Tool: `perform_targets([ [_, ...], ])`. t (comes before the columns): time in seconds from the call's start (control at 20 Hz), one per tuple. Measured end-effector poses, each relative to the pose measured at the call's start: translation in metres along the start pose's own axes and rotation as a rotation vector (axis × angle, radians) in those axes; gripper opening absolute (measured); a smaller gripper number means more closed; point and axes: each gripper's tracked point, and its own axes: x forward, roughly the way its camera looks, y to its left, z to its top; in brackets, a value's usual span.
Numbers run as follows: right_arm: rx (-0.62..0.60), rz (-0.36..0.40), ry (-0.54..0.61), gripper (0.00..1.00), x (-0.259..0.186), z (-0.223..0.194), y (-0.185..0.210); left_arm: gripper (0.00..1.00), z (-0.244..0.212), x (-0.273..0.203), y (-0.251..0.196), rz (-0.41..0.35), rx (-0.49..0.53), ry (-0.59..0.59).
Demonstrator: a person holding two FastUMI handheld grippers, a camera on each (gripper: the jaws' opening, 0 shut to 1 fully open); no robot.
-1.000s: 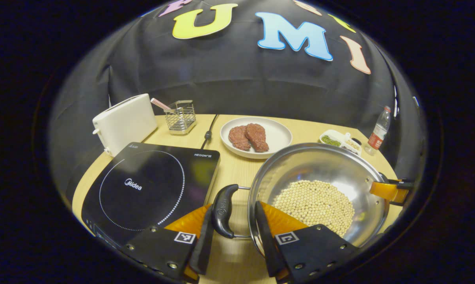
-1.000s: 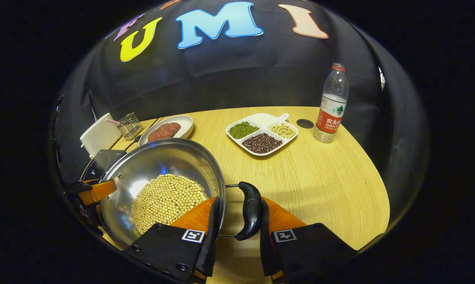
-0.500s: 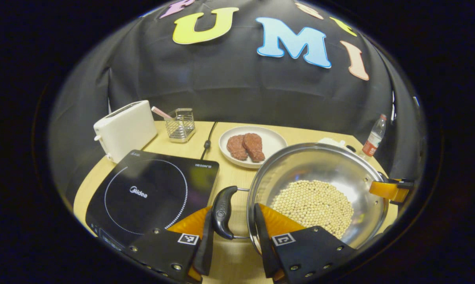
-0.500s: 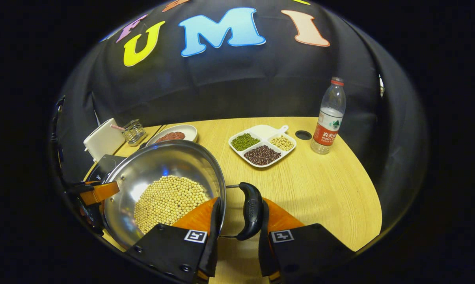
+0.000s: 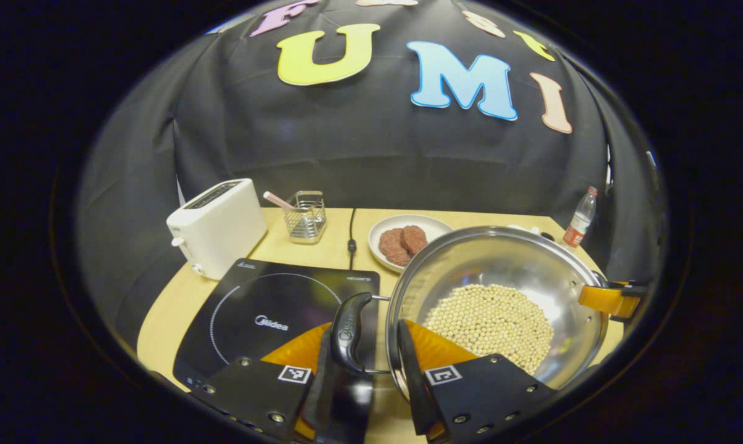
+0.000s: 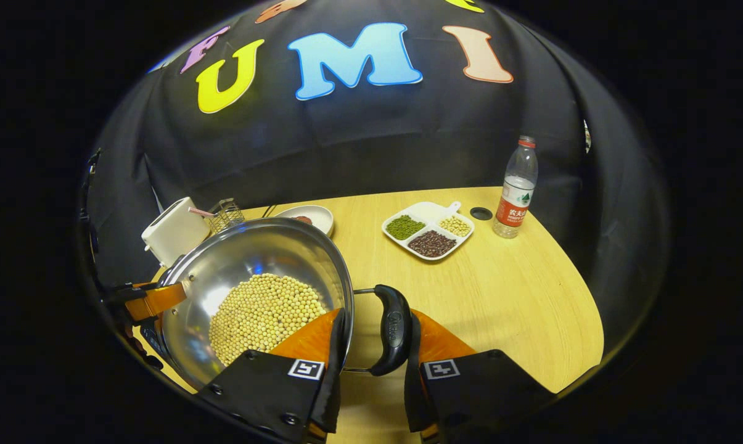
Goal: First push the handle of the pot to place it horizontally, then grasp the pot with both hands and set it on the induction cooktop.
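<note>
i hold the pot (image 5: 500, 296) of beans lifted above the table (image 6: 500, 296), beside the induction cooktop (image 5: 272, 314); my left gripper (image 5: 362, 364) and right gripper (image 6: 371, 364) each pinch a side handle.

Left claw (image 5: 360, 364) and right claw (image 6: 372, 364), each clamped, fingers forward.
</note>
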Motion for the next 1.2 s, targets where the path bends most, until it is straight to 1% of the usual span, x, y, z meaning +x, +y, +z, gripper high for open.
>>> perform_targets([
  [0.05, 0.002, 0.003, 0.001, 0.44, -0.001, -0.001, 0.009, 0.52, 0.002, -0.002, 0.009, 0.003, -0.003, -0.002],
  [0.1, 0.001, 0.004, -0.001, 0.41, -0.002, 0.0, 0.017, 0.52, 0.002, -0.005, 0.019, 0.005, -0.005, -0.004],
  [0.2, -0.006, 0.005, -0.005, 0.41, -0.003, 0.0, 0.035, 0.52, 0.001, -0.008, 0.039, 0.01, -0.014, -0.006],
  [0.4, -0.019, 0.009, -0.002, 0.41, 0.001, -0.004, 0.07, 0.52, -0.004, -0.008, 0.081, 0.022, -0.038, 0.001],
  [0.45, -0.024, 0.01, -0.001, 0.44, 0.004, -0.005, 0.078, 0.52, -0.007, -0.007, 0.09, 0.025, -0.044, 0.007],
  [0.5, -0.026, 0.011, 0.002, 0.44, 0.006, -0.006, 0.086, 0.52, -0.009, -0.006, 0.1, 0.028, -0.05, 0.013],
  [0.55, -0.025, 0.013, 0.004, 0.44, 0.009, -0.007, 0.095, 0.55, -0.009, -0.004, 0.109, 0.031, -0.055, 0.016],
  [0.6, -0.024, 0.016, 0.006, 0.44, 0.012, -0.008, 0.104, 0.52, -0.01, -0.001, 0.118, 0.035, -0.056, 0.018],
  [0.65, -0.022, 0.018, 0.011, 0.41, 0.015, -0.01, 0.112, 0.52, -0.01, 0.001, 0.128, 0.038, -0.054, 0.02],
  [0.7, -0.021, 0.02, 0.014, 0.44, 0.018, -0.011, 0.121, 0.52, -0.011, 0.002, 0.138, 0.04, -0.05, 0.021],
  [0.75, -0.02, 0.02, 0.015, 0.41, 0.021, -0.012, 0.127, 0.52, -0.011, 0.005, 0.147, 0.042, -0.048, 0.022],
  [0.8, -0.021, 0.018, 0.015, 0.44, 0.024, -0.011, 0.135, 0.52, -0.009, 0.008, 0.155, 0.042, -0.05, 0.022],
  [0.85, -0.022, 0.018, 0.013, 0.41, 0.027, -0.011, 0.144, 0.52, -0.008, 0.011, 0.164, 0.043, -0.052, 0.023],
  [1.0, -0.013, 0.018, 0.008, 0.41, 0.036, -0.007, 0.167, 0.52, -0.003, 0.018, 0.19, 0.045, -0.051, 0.016],
  [1.2, -0.001, 0.014, 0.015, 0.41, 0.05, -0.009, 0.194, 0.52, 0.003, 0.032, 0.22, 0.051, -0.025, 0.014],
])
